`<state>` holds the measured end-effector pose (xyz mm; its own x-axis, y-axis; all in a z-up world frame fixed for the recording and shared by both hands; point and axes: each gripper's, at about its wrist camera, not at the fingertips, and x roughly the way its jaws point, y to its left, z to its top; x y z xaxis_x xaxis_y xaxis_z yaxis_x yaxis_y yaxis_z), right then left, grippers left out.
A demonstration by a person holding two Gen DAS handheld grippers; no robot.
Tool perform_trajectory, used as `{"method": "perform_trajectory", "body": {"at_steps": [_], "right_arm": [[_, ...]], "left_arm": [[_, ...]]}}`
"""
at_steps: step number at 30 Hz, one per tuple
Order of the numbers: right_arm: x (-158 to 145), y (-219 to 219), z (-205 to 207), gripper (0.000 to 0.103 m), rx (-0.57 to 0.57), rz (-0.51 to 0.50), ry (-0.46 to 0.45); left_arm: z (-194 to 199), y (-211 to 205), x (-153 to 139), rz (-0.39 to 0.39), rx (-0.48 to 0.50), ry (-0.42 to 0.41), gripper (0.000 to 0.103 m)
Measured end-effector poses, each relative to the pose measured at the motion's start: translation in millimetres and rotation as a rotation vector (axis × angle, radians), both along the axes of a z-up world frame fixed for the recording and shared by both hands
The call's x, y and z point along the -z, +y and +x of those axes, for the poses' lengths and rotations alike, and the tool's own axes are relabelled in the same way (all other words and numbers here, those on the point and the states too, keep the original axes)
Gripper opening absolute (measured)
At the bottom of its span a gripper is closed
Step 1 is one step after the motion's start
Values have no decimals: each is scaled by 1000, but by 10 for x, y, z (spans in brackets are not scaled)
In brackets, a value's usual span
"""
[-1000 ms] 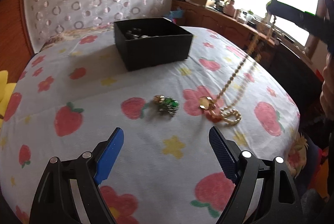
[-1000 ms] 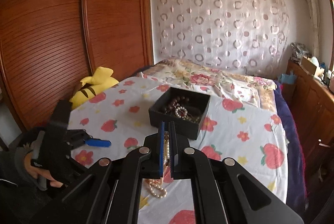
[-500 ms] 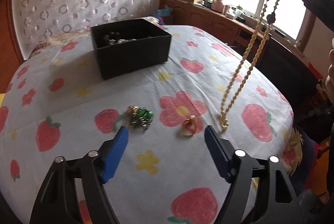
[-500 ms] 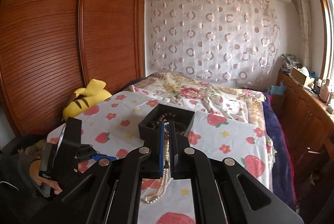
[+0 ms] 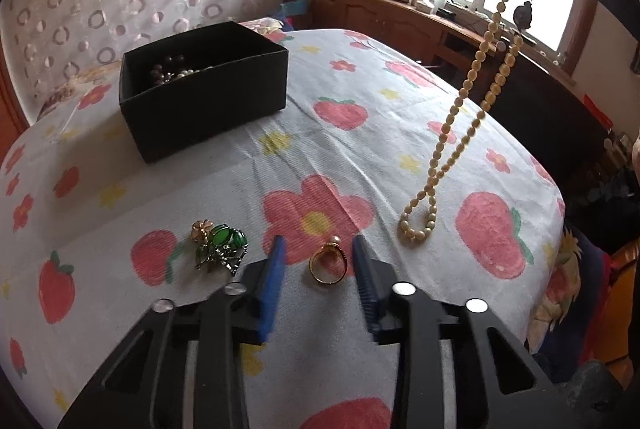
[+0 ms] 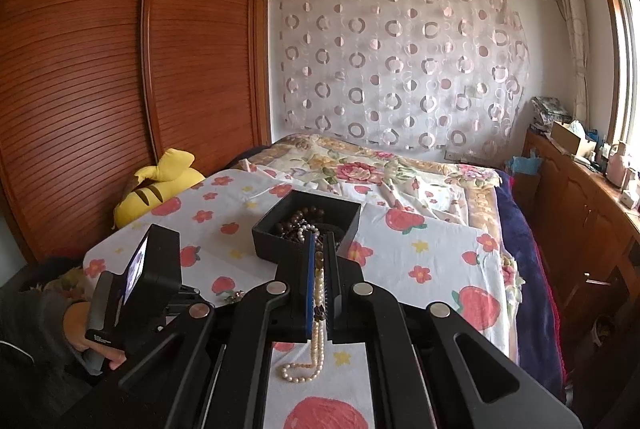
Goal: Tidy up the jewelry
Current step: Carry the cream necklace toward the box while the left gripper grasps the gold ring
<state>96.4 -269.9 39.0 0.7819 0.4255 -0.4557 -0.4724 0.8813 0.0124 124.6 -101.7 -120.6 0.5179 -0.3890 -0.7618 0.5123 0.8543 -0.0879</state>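
Observation:
A gold ring (image 5: 327,262) lies on the strawberry-print sheet between the blue pads of my left gripper (image 5: 318,244), which is open around it and low over the bed. A green brooch (image 5: 221,247) lies just left of it. My right gripper (image 6: 319,245) is shut on a pearl necklace (image 6: 315,313) and holds it high; the necklace (image 5: 460,117) hangs in a long loop whose end touches the sheet. A black box (image 5: 206,89) with beads inside stands further back on the bed and shows in the right wrist view (image 6: 306,229).
A yellow plush toy (image 6: 158,187) lies at the bed's left edge by the wooden wardrobe (image 6: 120,77). A wooden cabinet (image 5: 400,17) with clutter runs under the window at right. The bed drops off at right (image 5: 560,213).
My left gripper moved forward and down and narrowed around the ring. My right gripper rose further, lifting the necklace nearly off the sheet.

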Motion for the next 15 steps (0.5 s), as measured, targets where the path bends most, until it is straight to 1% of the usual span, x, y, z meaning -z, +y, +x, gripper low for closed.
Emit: {"method": "perform_trajectory", "body": {"at_steps": [1, 5, 9, 13, 15], "right_arm": [[6, -3, 1, 5, 0, 0, 0], [3, -5, 3, 5, 0, -1, -1], [3, -7, 4, 5, 0, -1, -4], [-78, -27, 56, 5, -1, 2, -25], [-184, -25, 97, 5, -5, 9, -40]], "left_arm": [[-4, -5, -3, 5, 5, -3, 18], [-45, -37, -5, 9, 29, -12, 18], [-77, 6, -79, 1, 13, -37, 18], [-72, 104, -257, -18, -15, -79, 18], [-30, 160, -363, -29, -31, -101, 18]]}}
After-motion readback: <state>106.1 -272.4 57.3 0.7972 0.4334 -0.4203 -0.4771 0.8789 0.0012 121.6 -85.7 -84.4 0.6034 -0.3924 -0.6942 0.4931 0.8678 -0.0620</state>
